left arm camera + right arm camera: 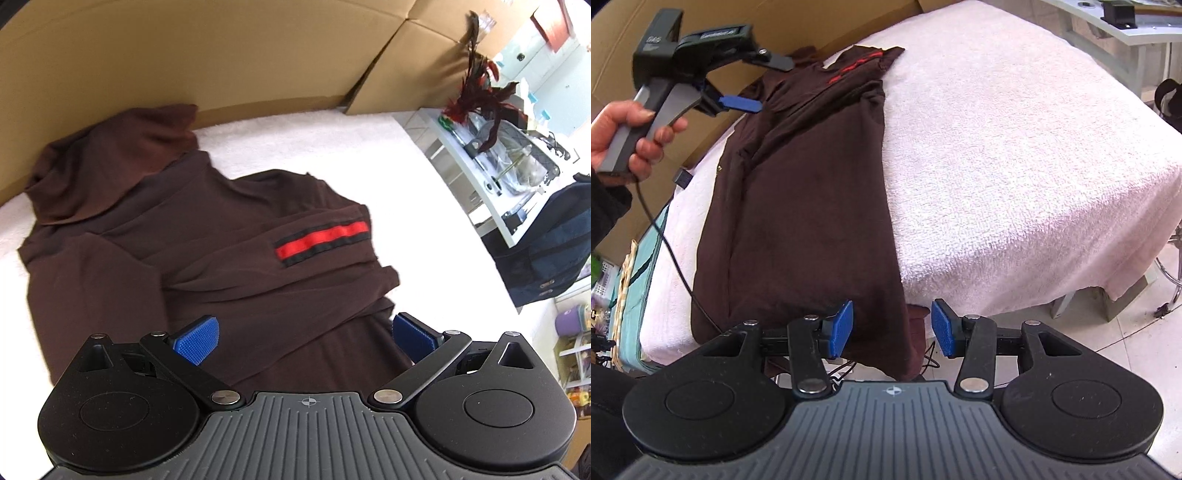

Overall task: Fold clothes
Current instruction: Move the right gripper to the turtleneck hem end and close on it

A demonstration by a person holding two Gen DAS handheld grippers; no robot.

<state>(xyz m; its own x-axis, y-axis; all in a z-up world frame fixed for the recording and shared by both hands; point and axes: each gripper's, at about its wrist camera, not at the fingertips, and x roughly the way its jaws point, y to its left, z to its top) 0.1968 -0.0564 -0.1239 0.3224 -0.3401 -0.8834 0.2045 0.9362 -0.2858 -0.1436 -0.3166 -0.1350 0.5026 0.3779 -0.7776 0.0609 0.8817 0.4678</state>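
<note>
A dark brown turtleneck sweater (207,258) lies on the white towel-covered table (332,155). Its sleeves are folded across the body, and one sleeve carries a red and black stripe (321,238). My left gripper (303,338) hovers open over the sweater's lower body, nothing between its blue pads (195,341). In the right wrist view the sweater (812,206) forms a long strip whose hem hangs over the near table edge. My right gripper (893,328) is open with the hanging hem corner between its pads. A hand (617,129) holds the left gripper (768,83) above the collar end.
Cardboard boxes (184,55) stand along the far side of the table. At the right are a white shelf (476,162) with a vase of red feathers (480,85) and a dark bag (554,243). A black cable (668,243) trails over the towel (997,166).
</note>
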